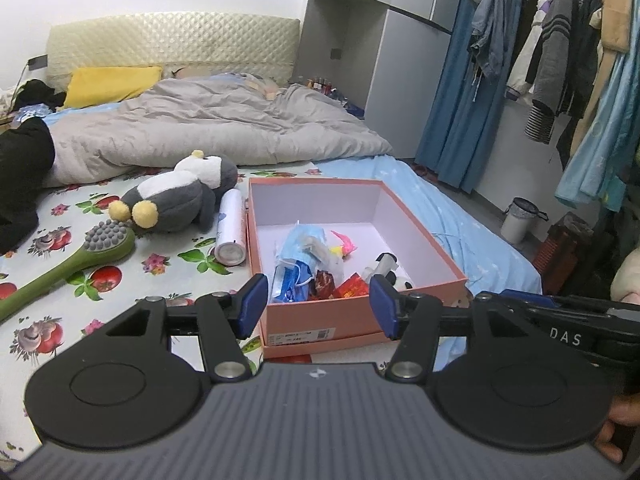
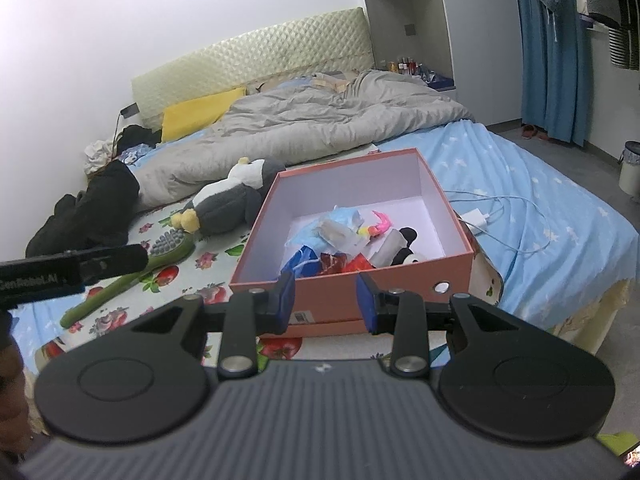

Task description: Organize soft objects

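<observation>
Penguin (image 1: 180, 196): plush, light, squashy; on bed (image 1: 460, 216) beside box (image 1: 320, 320). Grasp body. Left gripper (image 1: 318, 306) fingers wide, empty; right gripper (image 2: 325, 302) narrower, empty.

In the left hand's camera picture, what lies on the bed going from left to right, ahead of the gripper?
Green massage brush → grey and white plush penguin → white cylinder → pink box holding small items.
</observation>
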`<state>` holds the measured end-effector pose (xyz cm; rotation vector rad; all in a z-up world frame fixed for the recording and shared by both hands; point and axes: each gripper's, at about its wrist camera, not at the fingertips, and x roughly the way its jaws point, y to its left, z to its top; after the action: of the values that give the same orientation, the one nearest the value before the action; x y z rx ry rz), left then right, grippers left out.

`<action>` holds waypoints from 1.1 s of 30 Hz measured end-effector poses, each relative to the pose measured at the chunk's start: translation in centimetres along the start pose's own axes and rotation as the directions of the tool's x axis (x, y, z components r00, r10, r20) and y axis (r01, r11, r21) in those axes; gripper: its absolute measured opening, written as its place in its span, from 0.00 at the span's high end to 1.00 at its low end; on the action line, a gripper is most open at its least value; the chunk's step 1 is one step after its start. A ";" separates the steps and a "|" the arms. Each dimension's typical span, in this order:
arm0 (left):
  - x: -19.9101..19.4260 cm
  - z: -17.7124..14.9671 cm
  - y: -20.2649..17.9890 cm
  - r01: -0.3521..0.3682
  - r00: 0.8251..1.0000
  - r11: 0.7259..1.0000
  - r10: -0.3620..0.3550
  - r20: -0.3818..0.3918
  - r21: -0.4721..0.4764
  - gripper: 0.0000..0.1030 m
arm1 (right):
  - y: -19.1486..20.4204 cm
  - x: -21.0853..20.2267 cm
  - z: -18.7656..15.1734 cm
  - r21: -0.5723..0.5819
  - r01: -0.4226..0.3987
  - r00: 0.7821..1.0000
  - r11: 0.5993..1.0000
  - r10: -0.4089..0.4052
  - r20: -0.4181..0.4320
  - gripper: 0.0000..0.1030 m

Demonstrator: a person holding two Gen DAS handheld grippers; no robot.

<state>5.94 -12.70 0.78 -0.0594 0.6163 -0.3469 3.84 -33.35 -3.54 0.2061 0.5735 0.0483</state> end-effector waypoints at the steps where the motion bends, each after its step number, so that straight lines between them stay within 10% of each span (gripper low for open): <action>1: 0.0 -0.1 0.0 -0.001 1.000 1.000 0.001 -0.002 -0.002 0.40 | -0.1 0.0 -0.1 -0.002 0.000 1.000 1.000 0.000 -0.003 0.64; 20: 1.3 -0.1 -0.9 0.001 1.000 1.000 -0.001 -0.022 0.008 0.28 | -1.0 -0.1 0.0 0.002 0.018 1.000 1.000 -0.018 0.003 0.64; 21: 1.3 -0.1 -0.9 0.000 1.000 1.000 0.000 -0.022 0.009 0.22 | -1.2 0.0 0.1 0.006 0.018 1.000 1.000 -0.018 -0.003 0.60; 24: 1.2 -0.1 -0.8 -0.003 1.000 1.000 0.003 -0.010 0.005 0.11 | -1.5 0.0 0.2 0.018 0.025 1.000 1.000 -0.025 0.004 0.06; 33: 1.4 0.1 -0.3 -0.011 1.000 1.000 0.011 -0.019 -0.020 0.00 | -1.6 -0.3 0.2 0.010 0.040 0.999 0.999 -0.040 0.011 0.03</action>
<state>6.97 -13.50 0.11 -0.0722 0.6391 -0.3309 3.71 -35.01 -3.57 0.2041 0.5668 0.0058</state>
